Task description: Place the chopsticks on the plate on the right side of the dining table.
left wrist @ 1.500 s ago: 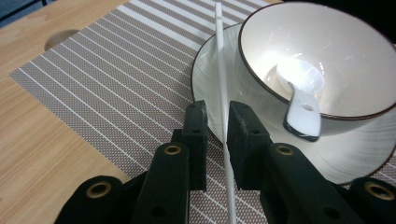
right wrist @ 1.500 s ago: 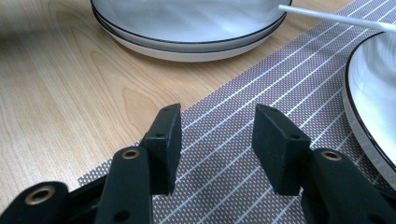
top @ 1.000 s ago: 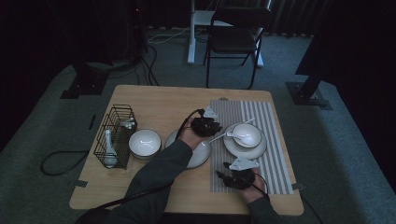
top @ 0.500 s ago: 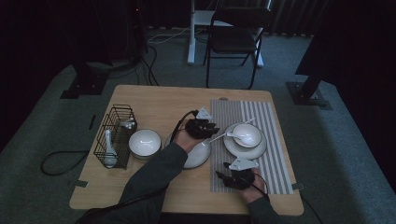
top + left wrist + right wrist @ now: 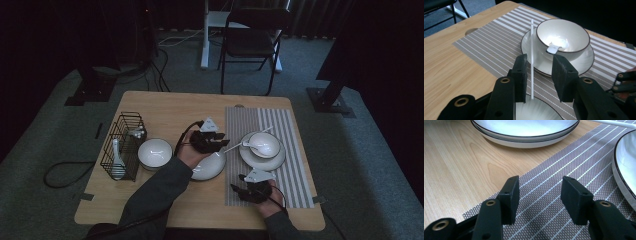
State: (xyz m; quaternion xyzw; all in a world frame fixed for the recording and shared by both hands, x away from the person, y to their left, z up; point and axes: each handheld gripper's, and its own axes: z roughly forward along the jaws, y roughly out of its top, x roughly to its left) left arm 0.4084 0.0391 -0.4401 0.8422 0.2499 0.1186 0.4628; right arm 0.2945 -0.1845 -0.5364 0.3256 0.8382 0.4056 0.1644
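A white bowl sits on a saucer on the striped placemat, with a white spoon inside it. A thin white stick lies past the bowl's far side, and its near end reaches over a shallow white plate. My left gripper hovers over that plate. Its jaws have just been opening, and the stick stands loose between them, nearer one pad. My right gripper is open over the mat's near-left corner with nothing between its jaws.
At the table's left stands a black wire basket holding spoons, with another white bowl beside it. The plate lies just ahead of the right gripper and the saucer to its right. A chair stands beyond the table.
My left gripper has drawn back to the left, away from the bowl, and its jaws have spread apart. The stick stays lying by the bowl. The right gripper has not moved.
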